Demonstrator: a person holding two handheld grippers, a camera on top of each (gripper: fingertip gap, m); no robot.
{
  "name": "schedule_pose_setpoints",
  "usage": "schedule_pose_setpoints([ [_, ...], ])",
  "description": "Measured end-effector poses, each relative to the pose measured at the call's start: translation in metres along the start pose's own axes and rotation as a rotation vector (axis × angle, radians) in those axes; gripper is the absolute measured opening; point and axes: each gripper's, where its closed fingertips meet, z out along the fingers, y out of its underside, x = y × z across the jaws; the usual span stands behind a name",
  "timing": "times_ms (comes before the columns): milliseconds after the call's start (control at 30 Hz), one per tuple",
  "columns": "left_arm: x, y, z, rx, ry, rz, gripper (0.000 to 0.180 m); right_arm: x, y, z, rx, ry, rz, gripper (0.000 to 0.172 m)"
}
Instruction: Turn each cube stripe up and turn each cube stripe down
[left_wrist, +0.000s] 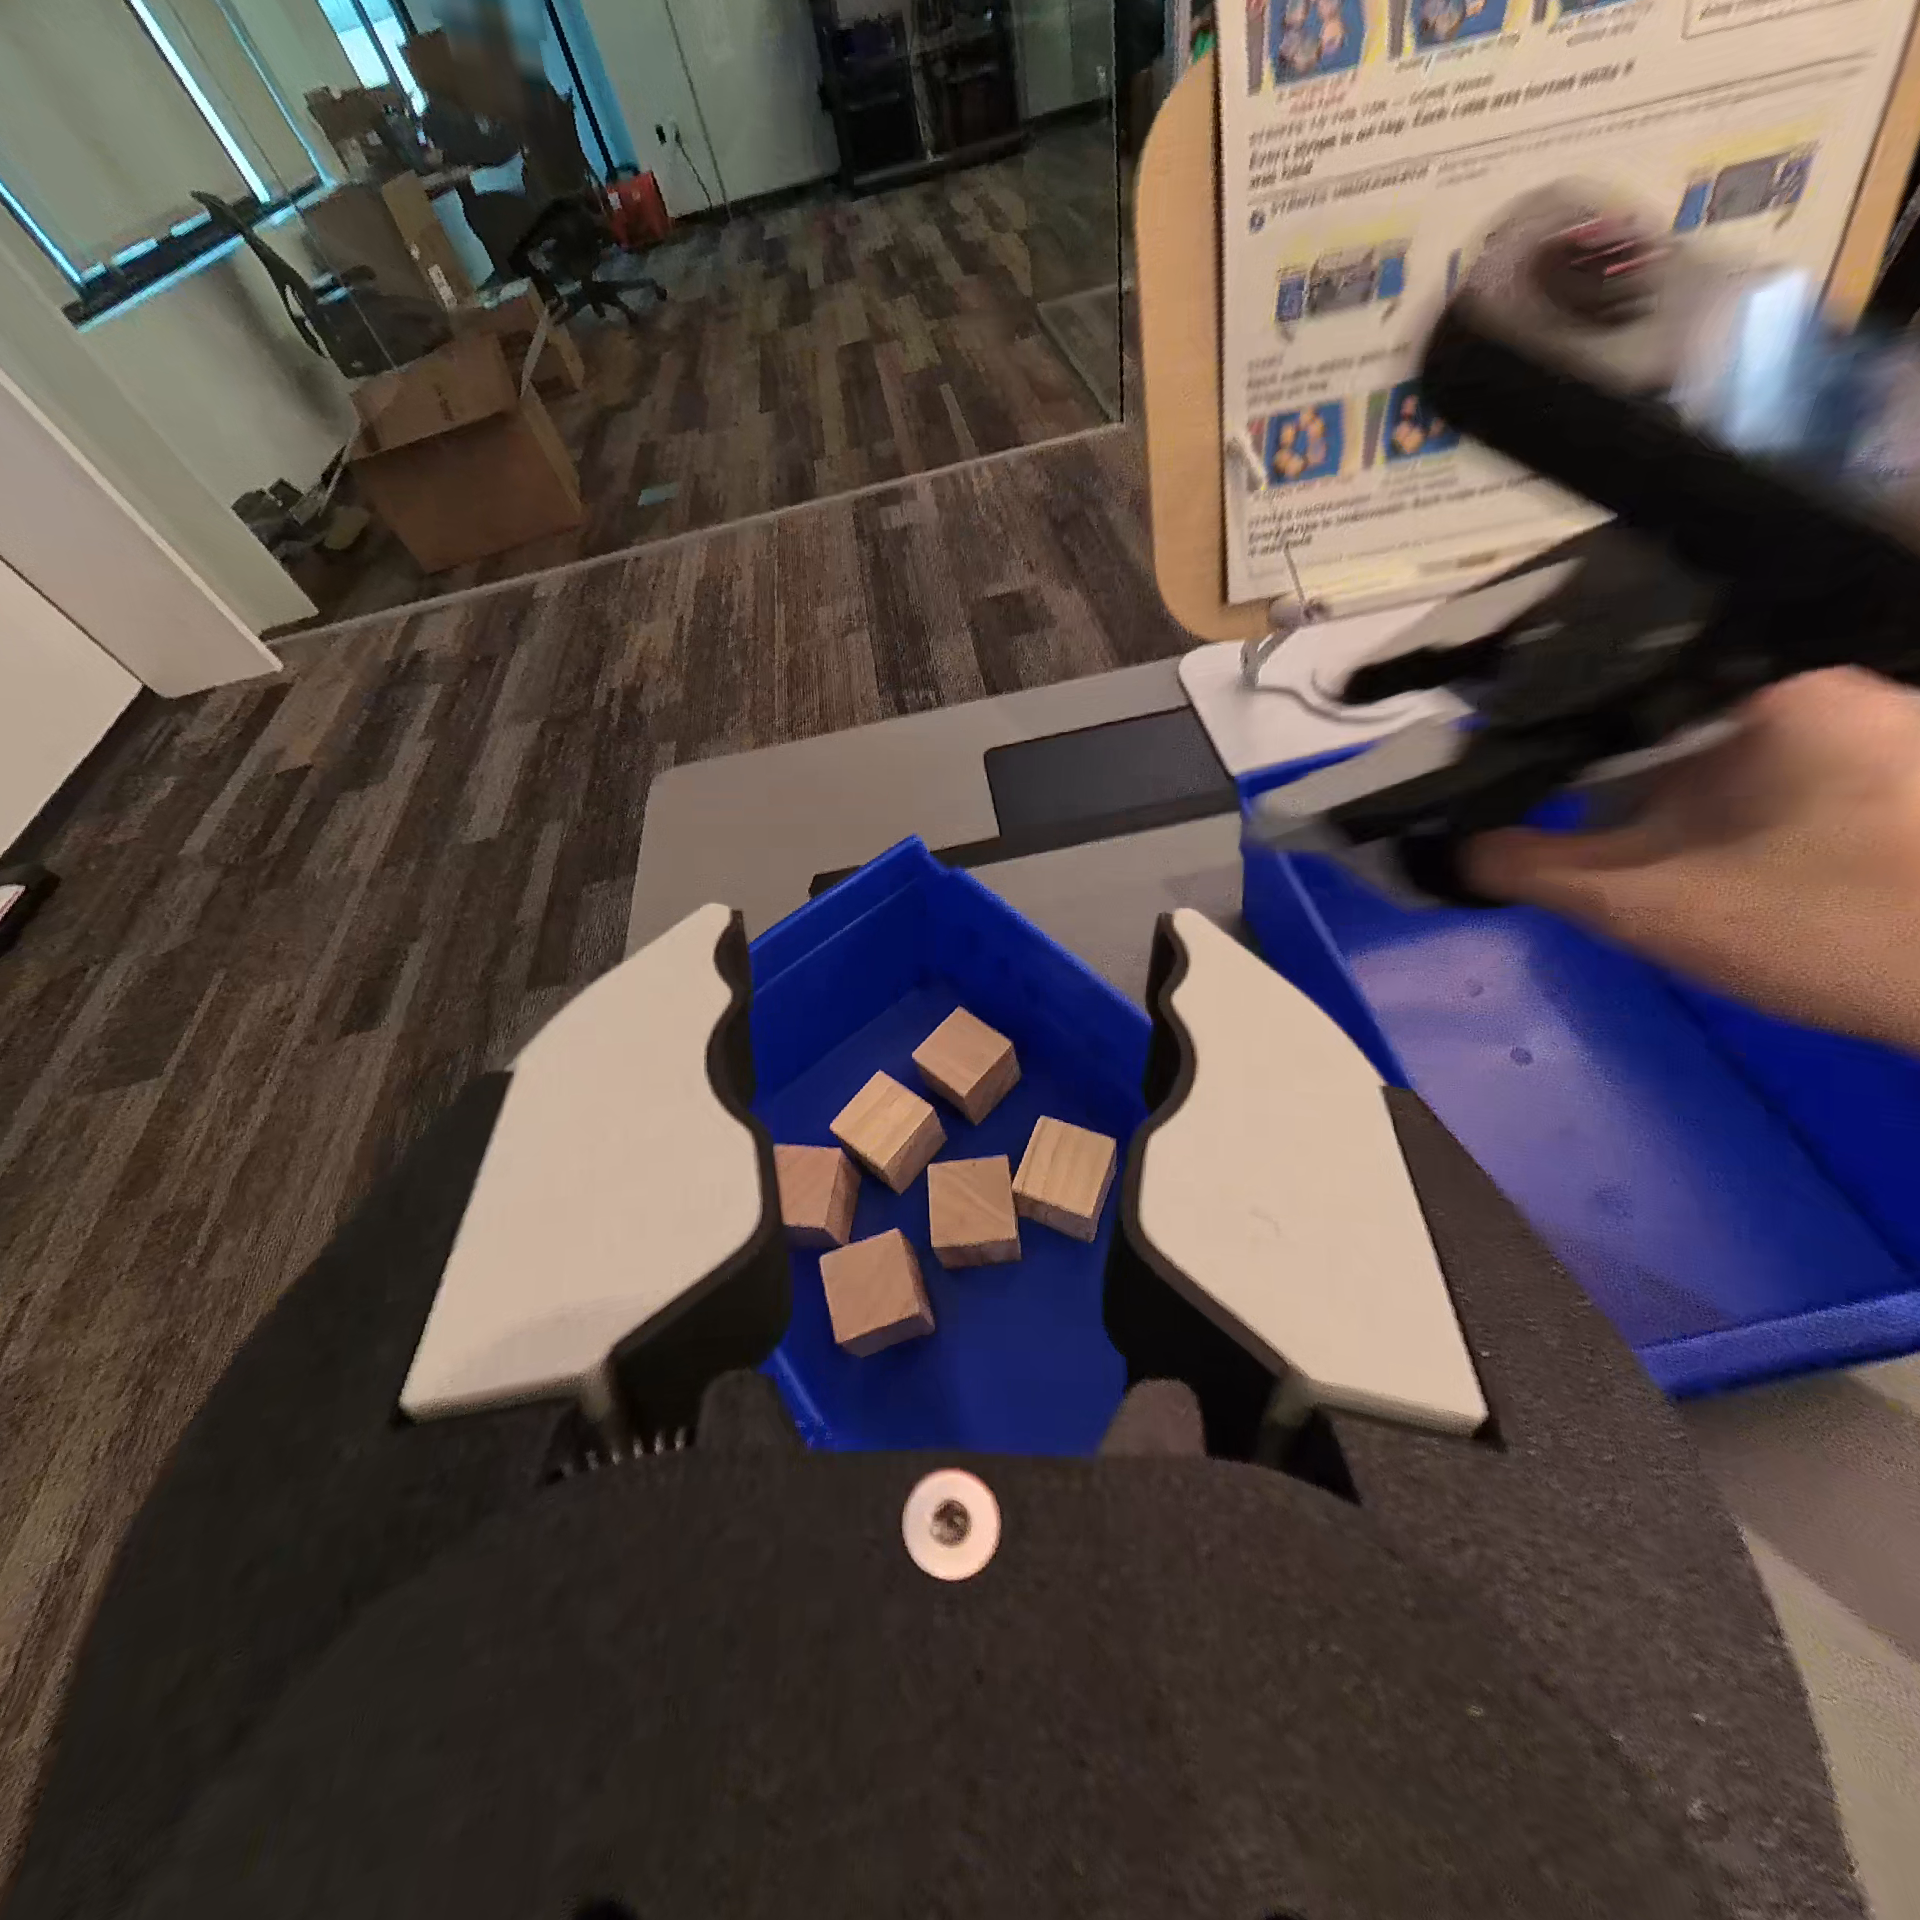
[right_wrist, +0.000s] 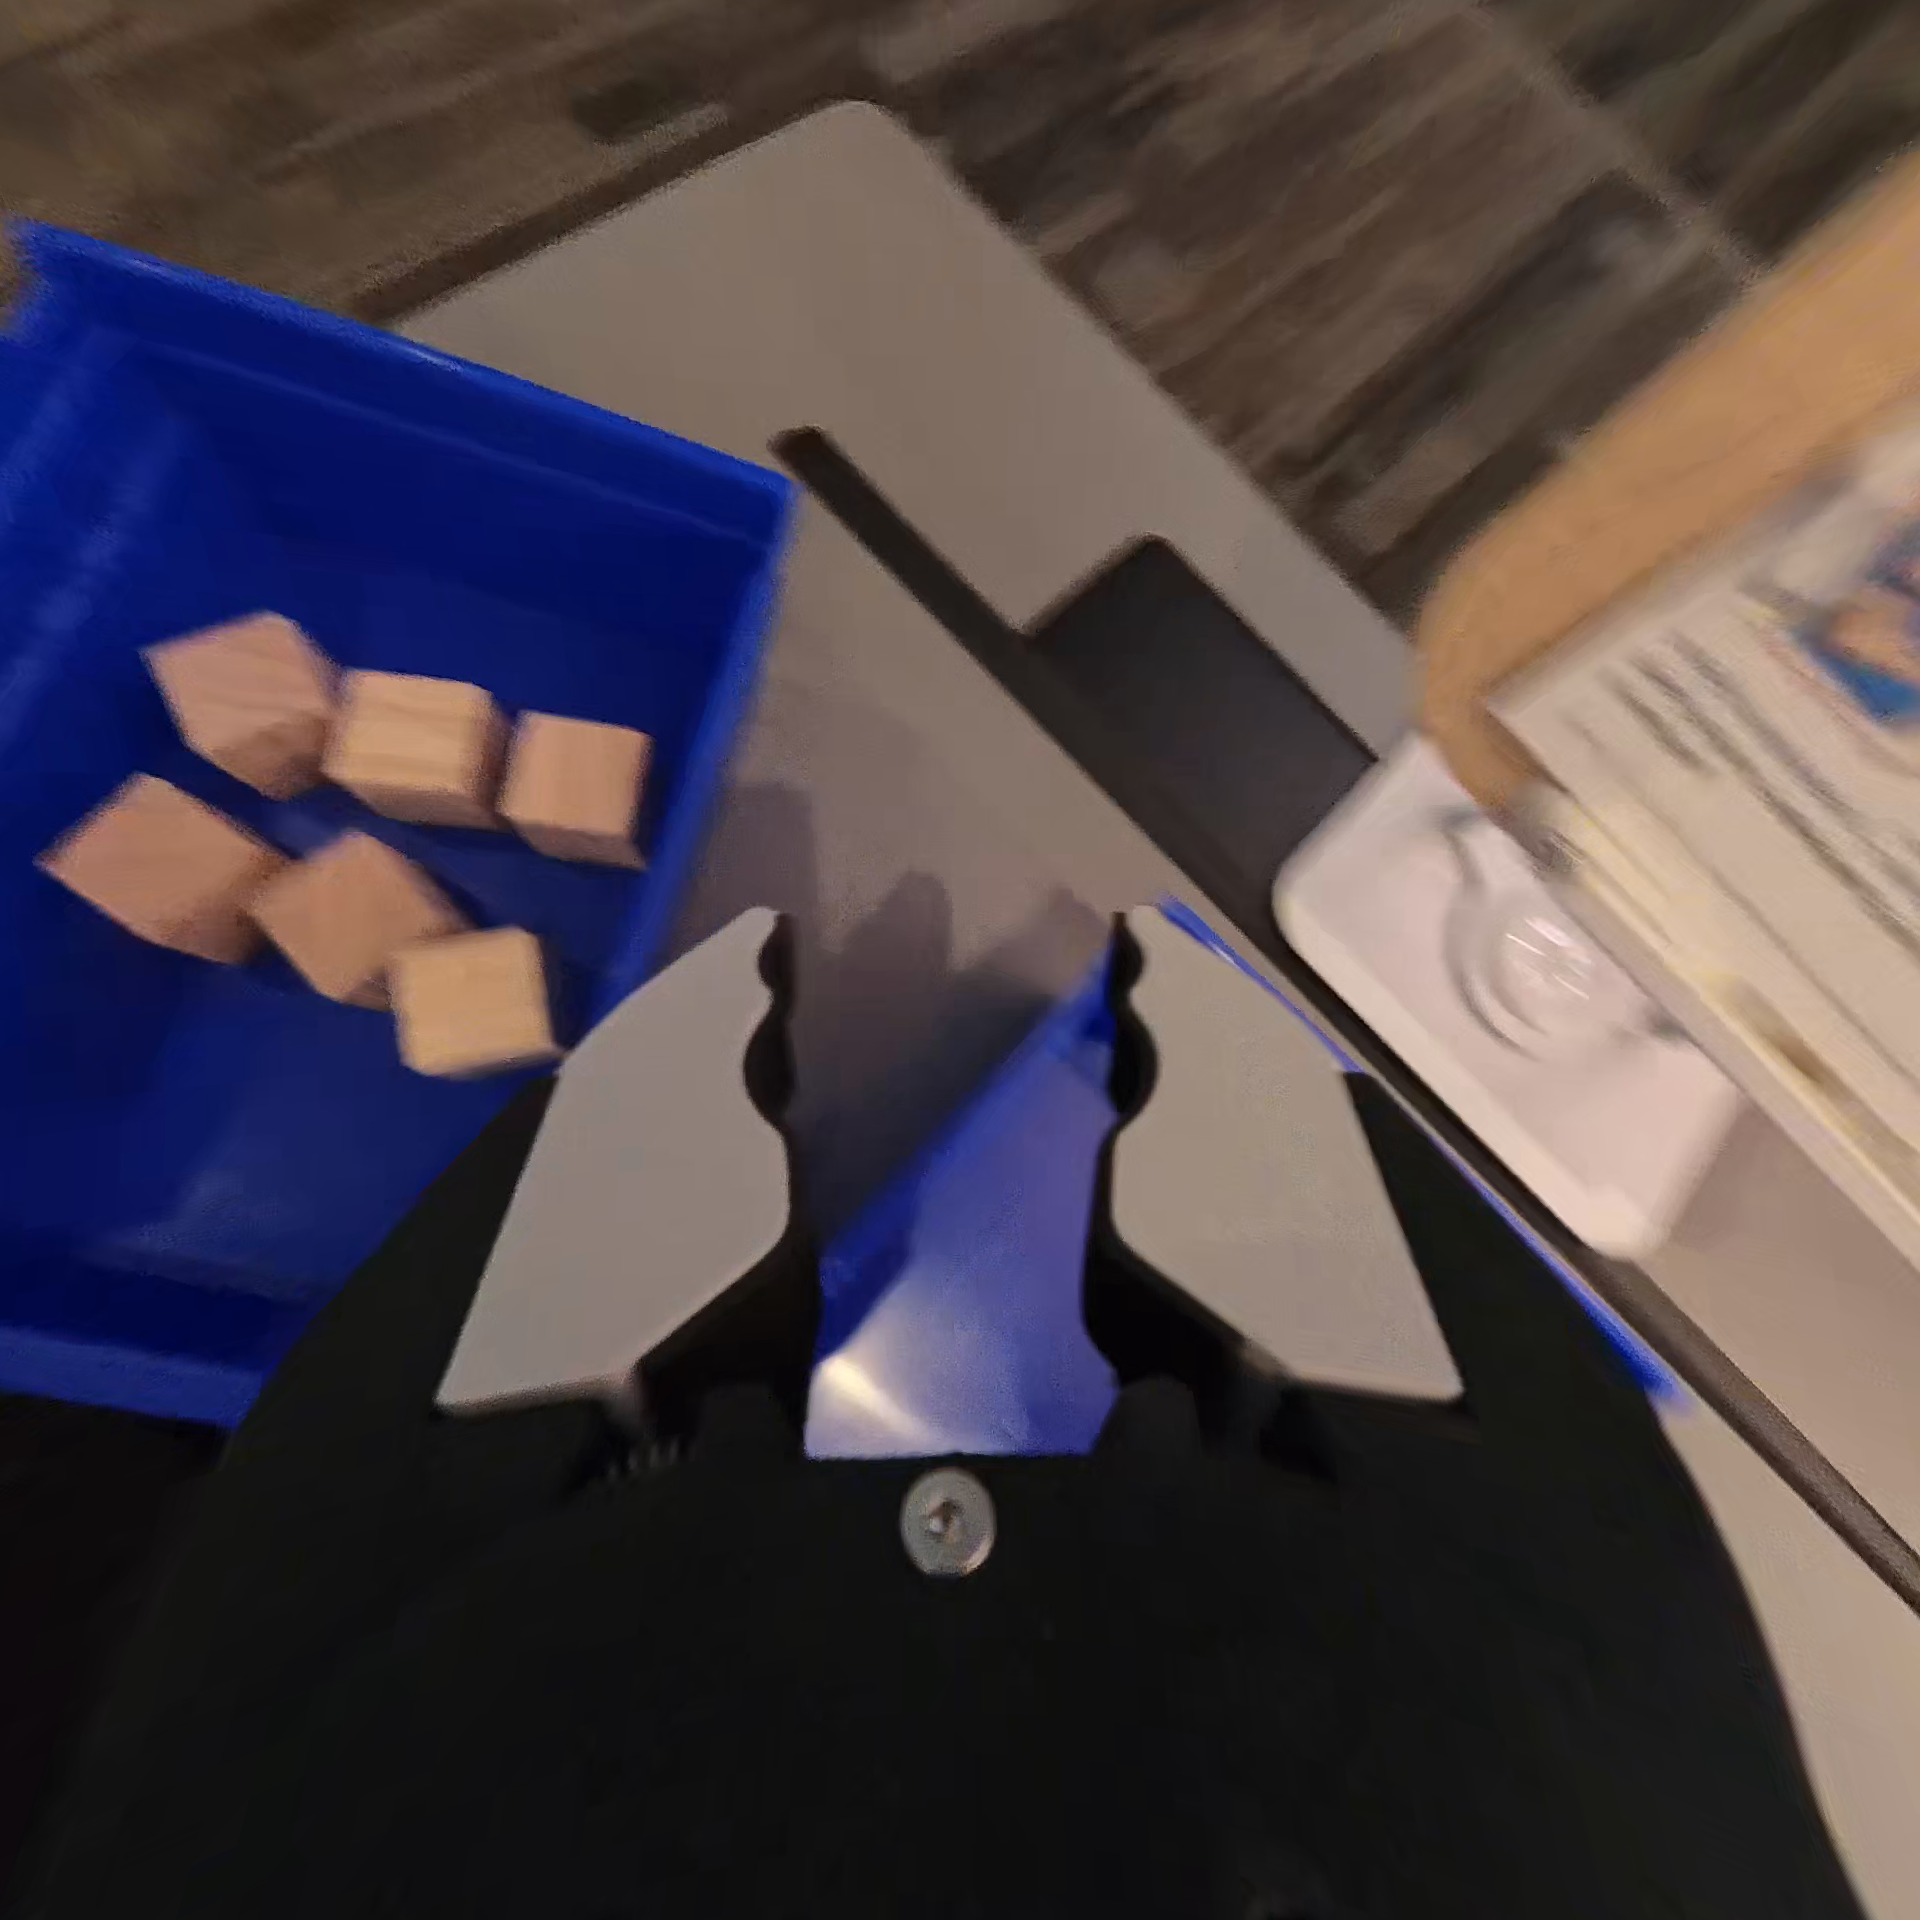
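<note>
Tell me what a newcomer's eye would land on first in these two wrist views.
First, the six wooden cubes clustered on the floor of a bright blue bin, framed between the open left gripper above them. Next, the second blue bin to the right looks bare, with the blurred right gripper, open, and a hand over its far corner. Behind stands an instruction sheet on a board.

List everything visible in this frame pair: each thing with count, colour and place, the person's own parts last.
Wooden cubes: six, light tan, in the left blue bin; no stripe visible.
Blue bins: two; one with the cubes, the other to its right shows nothing inside.
Table: one, grey.
Instruction sheet: one, on a tan board, upright at the table's back right.
White base: one, under the board.
Cardboard boxes: brown, on the floor behind.
Left gripper: fingers open above the cubes, holding nothing.
Right gripper: fingers open, over the right bin's edge.
Hand: one, holding the right gripper.
</note>
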Motion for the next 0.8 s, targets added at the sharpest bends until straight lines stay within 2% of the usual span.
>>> schedule_pose_setpoints([
  [67, -0.004, 0.011, 0.002, -0.057, -0.002, 0.007, 0.072, 0.046, 0.055, -0.026, -0.108, 0.119, 0.072, 0.069],
  [133, -0.009, 0.019, 0.007, -0.103, -0.018, 0.01, 0.073, 0.077, 0.125, -0.046, -0.317, 0.153, 0.185, 0.079],
  [233, -0.015, 0.028, 0.014, -0.154, -0.023, -0.003, 0.071, 0.12, 0.192, -0.058, -0.431, 0.229, 0.296, 0.078],
  [333, -0.021, 0.037, 0.02, -0.205, -0.04, -0.016, 0.074, 0.115, 0.242, -0.049, -0.566, 0.089, 0.364, 0.073],
  [367, -0.021, 0.038, 0.02, -0.21, -0.042, -0.015, 0.073, 0.109, 0.255, -0.046, -0.616, 0.034, 0.368, 0.062],
  [400, -0.02, 0.038, 0.021, -0.211, -0.039, -0.01, 0.073, 0.102, 0.262, -0.043, -0.645, -0.029, 0.37, 0.058],
  [433, -0.019, 0.037, 0.021, -0.209, -0.039, -0.002, 0.073, 0.096, 0.265, -0.04, -0.652, -0.093, 0.375, 0.046],
  [467, -0.018, 0.037, 0.021, -0.208, -0.042, 0.005, 0.072, 0.094, 0.266, -0.04, -0.649, -0.138, 0.383, 0.025],
  [533, -0.016, 0.038, 0.021, -0.216, -0.046, 0.018, 0.071, 0.105, 0.27, -0.044, -0.654, -0.143, 0.386, 0.01],
  [600, -0.012, 0.037, 0.021, -0.221, -0.053, 0.038, 0.071, 0.121, 0.28, -0.05, -0.662, -0.146, 0.373, 0.009],
  [800, 0.003, 0.03, 0.031, -0.217, -0.062, 0.099, 0.069, 0.195, 0.329, -0.079, -0.629, -0.145, 0.542, 0.007],
])
